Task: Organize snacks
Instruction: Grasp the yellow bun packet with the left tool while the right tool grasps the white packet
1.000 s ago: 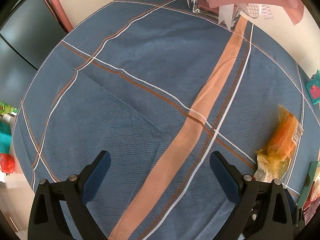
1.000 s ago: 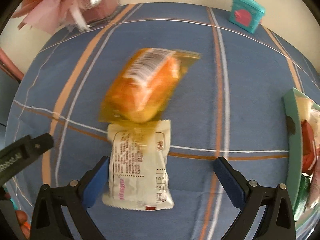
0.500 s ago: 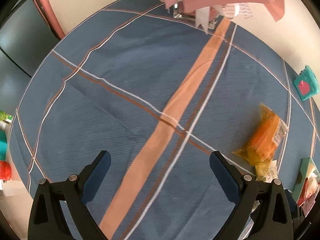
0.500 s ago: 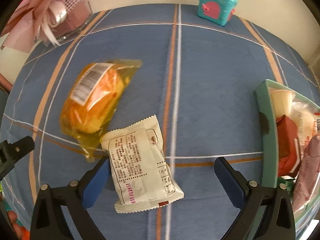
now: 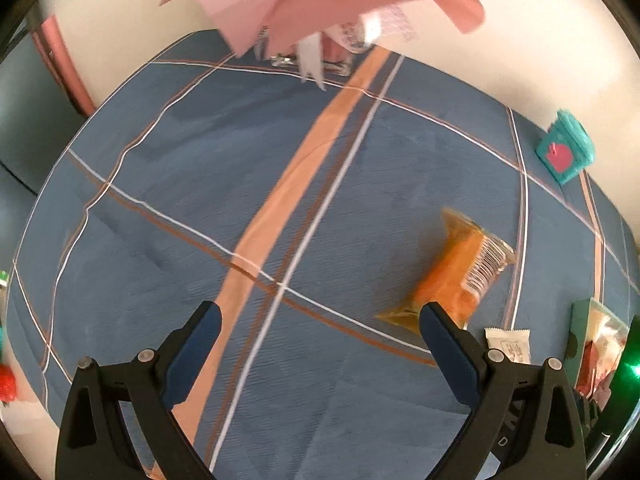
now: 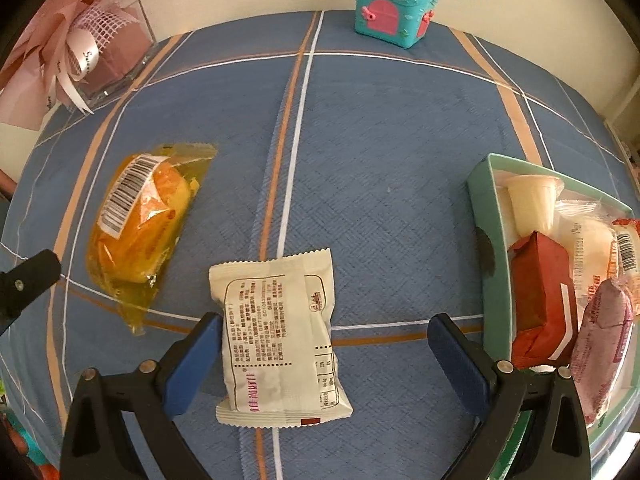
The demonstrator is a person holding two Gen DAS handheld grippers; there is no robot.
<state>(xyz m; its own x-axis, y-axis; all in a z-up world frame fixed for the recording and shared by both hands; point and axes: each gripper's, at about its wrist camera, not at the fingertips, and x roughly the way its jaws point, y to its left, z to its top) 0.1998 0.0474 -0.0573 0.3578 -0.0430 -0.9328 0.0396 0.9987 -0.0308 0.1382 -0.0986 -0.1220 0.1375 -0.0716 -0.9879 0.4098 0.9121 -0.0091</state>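
A white snack packet (image 6: 280, 336) lies flat on the blue plaid cloth, between the fingers of my open right gripper (image 6: 324, 330), nearer the left finger. An orange bread packet (image 6: 140, 224) lies to its left. A green tray (image 6: 490, 240) at the right holds several snacks. In the left wrist view my left gripper (image 5: 320, 322) is open and empty above the cloth; the orange packet (image 5: 456, 272) lies just past its right finger, the white packet (image 5: 510, 344) and the tray (image 5: 580, 328) further right.
A teal toy chest (image 6: 394, 6) stands at the table's far edge, and shows in the left wrist view (image 5: 566, 152). A pink ribbon bouquet in a clear box (image 6: 100, 52) stands at the far left corner. The wall runs behind the table.
Both views have swung to the right. The white packet now lies separate from the orange one, straighter between my right fingers. The tray shows more fully.
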